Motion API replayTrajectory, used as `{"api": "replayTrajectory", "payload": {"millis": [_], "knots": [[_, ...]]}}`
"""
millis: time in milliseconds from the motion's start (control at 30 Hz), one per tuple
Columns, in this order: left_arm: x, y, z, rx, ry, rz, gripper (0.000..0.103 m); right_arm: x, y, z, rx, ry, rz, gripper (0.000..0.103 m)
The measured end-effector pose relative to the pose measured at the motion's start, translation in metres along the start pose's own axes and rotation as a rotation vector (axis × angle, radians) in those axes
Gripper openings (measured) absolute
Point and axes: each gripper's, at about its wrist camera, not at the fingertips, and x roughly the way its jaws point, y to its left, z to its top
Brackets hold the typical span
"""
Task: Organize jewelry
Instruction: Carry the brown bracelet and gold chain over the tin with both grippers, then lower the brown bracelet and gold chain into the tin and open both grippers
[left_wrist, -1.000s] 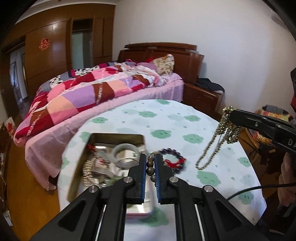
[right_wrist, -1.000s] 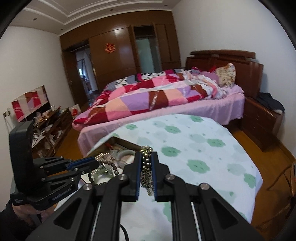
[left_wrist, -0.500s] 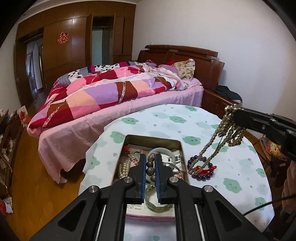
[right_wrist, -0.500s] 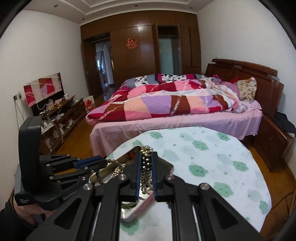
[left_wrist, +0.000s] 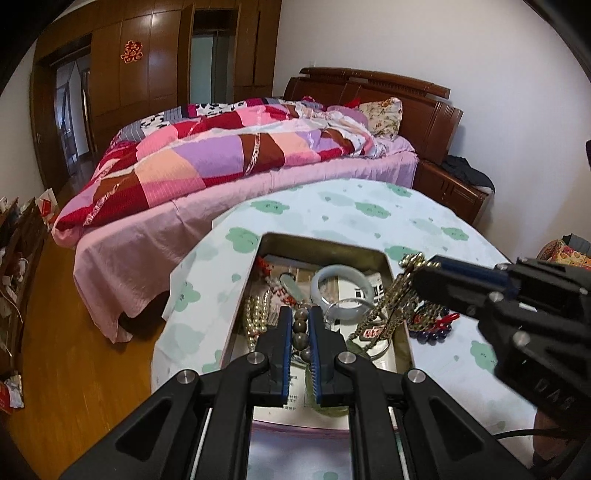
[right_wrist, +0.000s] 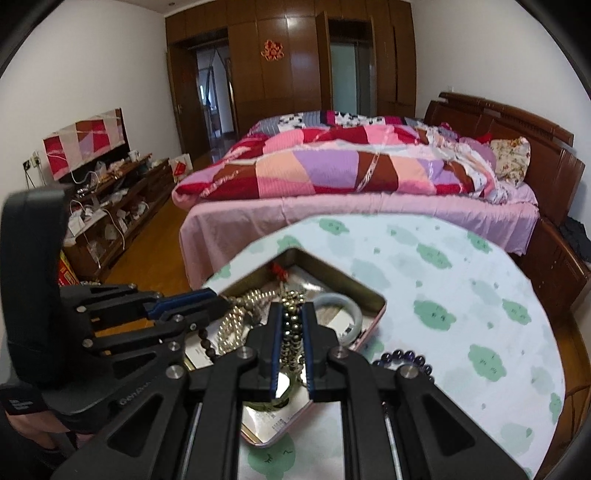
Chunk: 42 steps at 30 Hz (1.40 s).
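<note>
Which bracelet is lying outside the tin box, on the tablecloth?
The dark purple bead bracelet with red thread lies right of the tin box; the pale jade bangle is inside it.

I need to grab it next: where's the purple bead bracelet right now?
The purple bead bracelet lies on the tablecloth just outside the right wall of the tin box, below the right tool.

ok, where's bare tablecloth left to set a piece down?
Free: the tablecloth beyond and right of the tin, up to the bed-side edge, plus the strip left of the tin. Crowded: the tin's inside and the purple bead bracelet by its right wall.
</note>
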Motion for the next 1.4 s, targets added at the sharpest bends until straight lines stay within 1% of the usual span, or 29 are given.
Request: {"api": "replayTrajectory", "payload": {"millis": [200,400,1067,1300,1333,1367,1400], "knots": [[0.011,0.002,-0.006,-0.006,0.028,0.001,0.008,0.014,-0.001,-0.009,0.009,0.046,-0.006,0.013],[0.018,0.002,-0.009,-0.008,0.047,0.001,0.008,0.021,-0.002,-0.015,0.017,0.070,-0.002,0.013],[0.029,0.007,-0.014,-0.015,0.071,0.012,0.008,0.029,0.002,-0.018,0.009,0.088,0.005,0.013],[0.027,0.011,-0.013,-0.031,0.056,0.006,0.009,0.030,0.003,-0.019,-0.002,0.081,0.011,0.015],[0.027,0.012,-0.013,-0.037,0.056,0.007,0.010,0.029,0.002,-0.019,-0.001,0.074,0.012,0.016],[0.027,0.012,-0.012,-0.039,0.056,0.009,0.018,0.028,0.002,-0.019,0.000,0.073,0.011,0.021],[0.027,0.013,-0.012,-0.041,0.055,0.012,0.033,0.028,0.001,-0.020,0.001,0.072,0.008,0.025]]}}
